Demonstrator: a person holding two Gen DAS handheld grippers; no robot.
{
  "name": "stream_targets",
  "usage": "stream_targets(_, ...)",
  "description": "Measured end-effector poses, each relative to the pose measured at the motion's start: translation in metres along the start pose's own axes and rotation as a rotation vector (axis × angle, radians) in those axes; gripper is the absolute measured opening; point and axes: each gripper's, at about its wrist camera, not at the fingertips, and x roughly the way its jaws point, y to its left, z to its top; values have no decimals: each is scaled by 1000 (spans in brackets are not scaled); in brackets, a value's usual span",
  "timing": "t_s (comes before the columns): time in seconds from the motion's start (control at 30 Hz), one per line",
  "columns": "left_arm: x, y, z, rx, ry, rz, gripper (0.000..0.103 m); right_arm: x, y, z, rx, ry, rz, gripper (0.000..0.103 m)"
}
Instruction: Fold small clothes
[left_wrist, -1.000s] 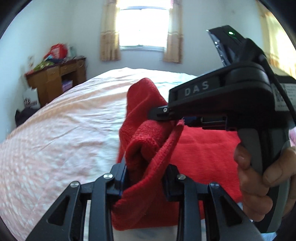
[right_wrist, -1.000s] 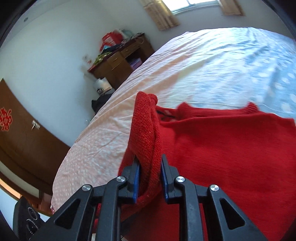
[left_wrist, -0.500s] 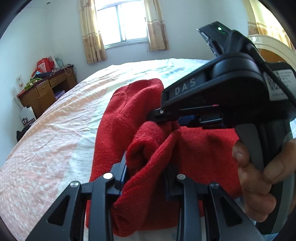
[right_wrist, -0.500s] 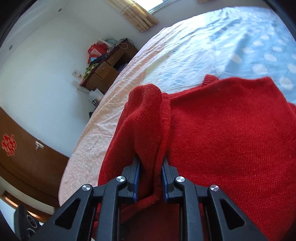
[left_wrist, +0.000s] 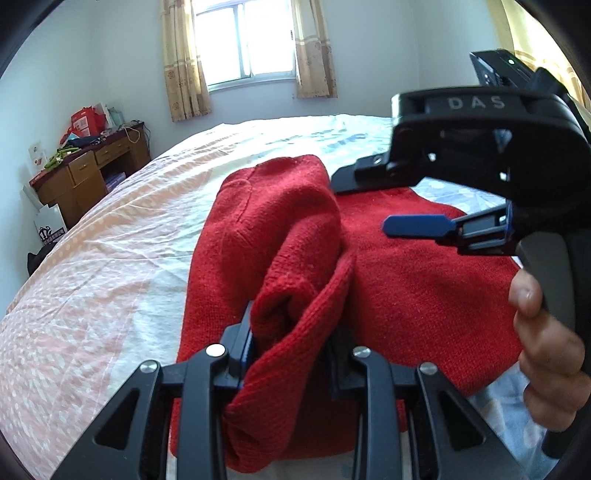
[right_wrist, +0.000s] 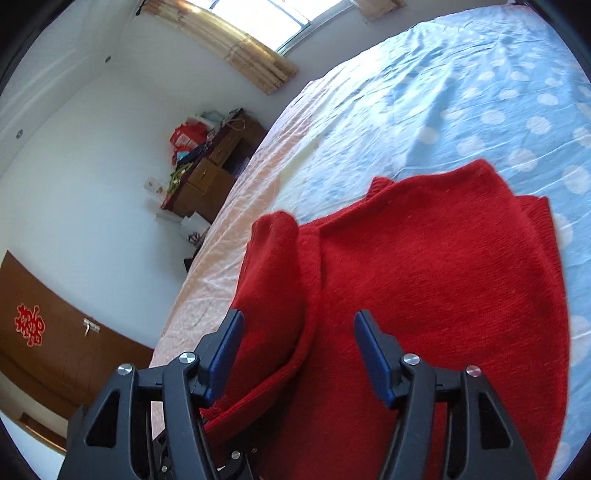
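Jaws on right gripper (right_wrist: 299, 354) have just been opening: blue pads now spread wide, nothing pinched, the folded edge of the red knitted sweater (right_wrist: 424, 280) lies loose between them and just under. Half a second earlier those pads were clamped on that edge, so this reads as a release. Left gripper (left_wrist: 291, 332) jaws are closed on a bunched fold of the same sweater, unchanged. Sweater rests on the bed with pink and blue dotted sheet (left_wrist: 92, 266), side flap laid over the body, far part flat. The person's hand (left_wrist: 546, 354) holds the right gripper's handle at frame right in the left view. Judgement: side fold is placed on the right end; left end likely gets let go next, then the fold may need smoothing.
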Motion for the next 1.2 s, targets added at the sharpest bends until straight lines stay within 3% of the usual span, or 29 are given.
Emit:
stream_targets(0.17, 2, 3, 2, -11, 8, -12, 32, 15, 10, 1, -31, 41, 18, 63)
stream_targets(0.33, 4, 4, 4, -8, 13, -21, 32, 34, 23, -3, -144, 95, -39, 63)
stream_targets(0.37, 4, 5, 4, -8, 16, -27, 32, 36, 24, -5, -163, 99, -55, 56)
stream_targets(0.4, 4, 5, 3, -11, 18, -32, 32, 37, 26, -7, -178, 109, -59, 38)
stream_targets(0.5, 4, 8, 5, -23, 33, -58, 32, 30, 25, -9, -176, 87, -66, 29)
stream_targets(0.63, 1, 12, 8, -36, 51, -100, 35, 22, 21, -11, -170, 80, -81, 27)
stream_targets(0.73, -6, 24, 7, -88, 50, -182, 41, 20, 13, -12, -127, 81, -64, 27)
stream_targets(0.87, -7, 30, 3, -119, 50, -206, 43, 21, 8, -13, -47, 86, -31, 32)
stream_targets(1.07, -9, 23, -2, -95, 11, -164, 36, 4, 24, -11, -25, 3, -20, 65)
stream_targets(1.2, -10, 22, -4, -104, 0, -166, 36, 21, 36, -7, -88, 47, -77, 64)
